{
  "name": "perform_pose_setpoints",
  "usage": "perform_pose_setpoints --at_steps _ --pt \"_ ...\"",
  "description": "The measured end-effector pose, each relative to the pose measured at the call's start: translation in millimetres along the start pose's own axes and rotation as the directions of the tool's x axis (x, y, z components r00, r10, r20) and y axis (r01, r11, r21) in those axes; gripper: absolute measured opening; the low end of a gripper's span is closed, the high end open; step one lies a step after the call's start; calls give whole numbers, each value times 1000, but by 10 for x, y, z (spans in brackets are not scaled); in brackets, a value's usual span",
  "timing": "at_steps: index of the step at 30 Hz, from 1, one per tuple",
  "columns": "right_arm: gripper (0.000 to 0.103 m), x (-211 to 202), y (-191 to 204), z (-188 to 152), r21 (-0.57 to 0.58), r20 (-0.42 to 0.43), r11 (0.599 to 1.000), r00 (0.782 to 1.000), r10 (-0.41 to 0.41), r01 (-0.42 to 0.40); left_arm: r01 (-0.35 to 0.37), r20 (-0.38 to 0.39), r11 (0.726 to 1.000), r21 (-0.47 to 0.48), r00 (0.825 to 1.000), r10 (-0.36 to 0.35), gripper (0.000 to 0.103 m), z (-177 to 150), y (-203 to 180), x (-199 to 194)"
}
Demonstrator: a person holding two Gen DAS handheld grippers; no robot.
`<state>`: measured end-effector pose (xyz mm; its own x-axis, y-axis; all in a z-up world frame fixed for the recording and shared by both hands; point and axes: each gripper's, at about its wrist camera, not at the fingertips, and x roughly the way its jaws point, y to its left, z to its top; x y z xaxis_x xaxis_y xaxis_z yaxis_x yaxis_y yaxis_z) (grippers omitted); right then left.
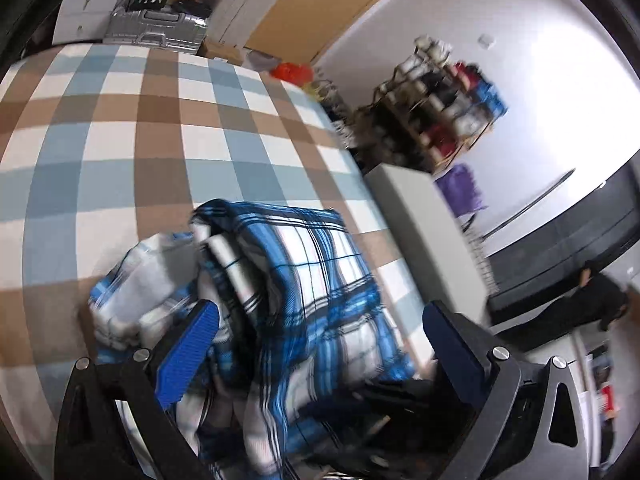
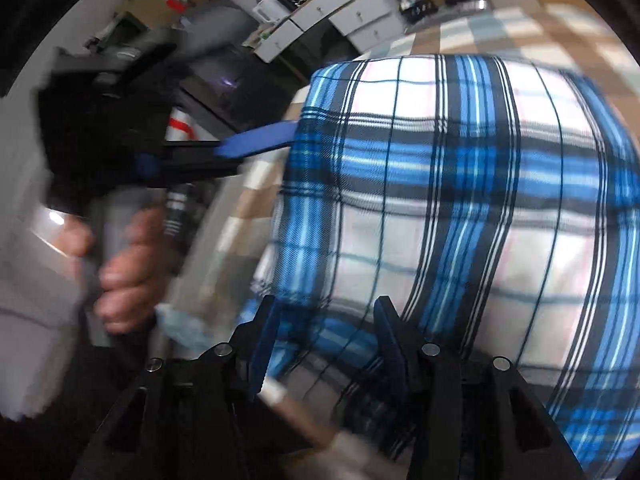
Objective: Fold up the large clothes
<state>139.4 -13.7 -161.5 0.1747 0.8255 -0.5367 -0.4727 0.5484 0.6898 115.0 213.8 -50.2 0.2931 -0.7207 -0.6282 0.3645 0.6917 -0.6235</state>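
Checked bedding (image 1: 160,128) in brown, pale blue and white squares spreads out beyond both tools, with a silver ribbed suitcase (image 1: 156,26) at its far edge and a loaded shoe rack (image 1: 436,100) against the white wall off to the right.

From its own camera, the left tool (image 1: 316,332) stands wide open, its ridged blue pads (image 1: 188,354) well apart, and the blue, white and black plaid garment (image 1: 304,292) is bunched in soft folds between and ahead of them; nothing is pinched. Only this view shows the paler reverse side of the cloth, crumpled to the left of the tool.

The right camera alone shows the person's left hand (image 2: 128,272), fingers curled around the grey handle, with that tool's blue pad (image 2: 256,142) reaching sideways to the garment's edge. The right tool (image 2: 324,344) is partly open, the plaid garment (image 2: 460,208) lying smooth and taut straight ahead and filling the space between its fingers; motion blur hides whether the cloth is actually gripped there.
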Motion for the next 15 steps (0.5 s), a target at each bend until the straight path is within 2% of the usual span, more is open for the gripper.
perform_pose_setpoints --at_steps 1,3,4,5,6,7,8,9,11,13,15 --pt "48 -99 -66 9 42 -1 998 999 54 -54 -49 -15 999 11 999 49 100 9 -5 60" --pt "52 -411 -255 45 125 49 986 994 100 -106 -156 -39 987 31 987 157 99 -23 1 132" --pt "56 -520 -318 58 141 71 984 992 102 -111 -220 -53 975 35 974 222 99 -29 29 181" --pt "68 -676 -420 77 161 99 980 990 103 -118 -266 -63 963 39 961 268 99 -59 72 214" --pt "72 -788 -534 85 185 122 972 985 120 -142 -300 -70 953 40 951 302 98 -97 131 233" --pt "73 -819 -612 85 208 122 965 983 136 -160 -375 -93 927 30 922 376 98 -132 231 280" --pt "73 -790 -743 74 258 90 949 982 165 -183 -401 -110 916 17 910 401 98 -176 305 306" --pt "73 -753 -796 60 280 70 941 982 177 -189 -407 -132 913 -14 906 402 98 -171 382 367" --pt "71 -643 -862 22 303 19 937 984 180 -177 -405 -141 912 -64 908 394 98 -229 505 365" --pt "71 -601 -818 36 279 -1 948 987 160 -153 -422 -135 905 -56 901 412 99 -279 536 334" --pt "71 -577 -769 45 257 -24 958 990 140 -129 -454 -137 891 -30 885 446 99 -282 477 272"
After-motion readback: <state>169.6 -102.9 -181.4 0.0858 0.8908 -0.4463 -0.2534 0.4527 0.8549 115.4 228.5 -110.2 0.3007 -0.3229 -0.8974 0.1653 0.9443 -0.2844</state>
